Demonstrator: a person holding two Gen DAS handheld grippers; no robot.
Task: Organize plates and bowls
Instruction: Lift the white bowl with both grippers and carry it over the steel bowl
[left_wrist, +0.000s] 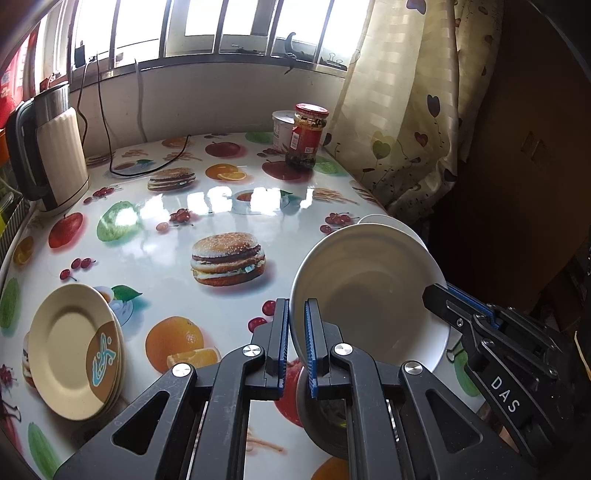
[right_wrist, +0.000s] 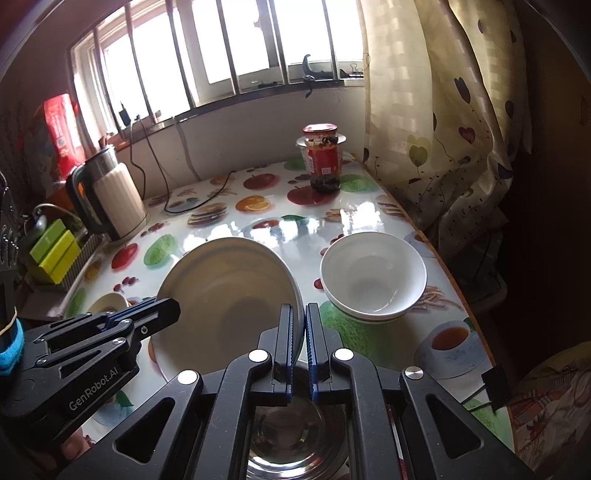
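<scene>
A white deep plate (left_wrist: 369, 295) hangs tilted over the table, gripped on two sides. My left gripper (left_wrist: 297, 306) is shut on its left rim, and my right gripper (right_wrist: 298, 308) is shut on its right rim. Each gripper also shows in the other's view, the right gripper (left_wrist: 434, 293) and the left gripper (right_wrist: 171, 306), both on the plate (right_wrist: 229, 295). A steel bowl (right_wrist: 295, 439) sits below the plate, partly hidden. Stacked white bowls (right_wrist: 373, 280) stand at the right. Stacked beige plates (left_wrist: 70, 350) lie at the left.
On the fruit-patterned table (left_wrist: 177, 236) stand a kettle (left_wrist: 51, 147) at the back left and a red-lidded jar (left_wrist: 306, 136) with a white tub (left_wrist: 282, 129) at the back right. A black cable (left_wrist: 147, 166) trails across. A curtain (left_wrist: 406, 110) hangs past the right edge.
</scene>
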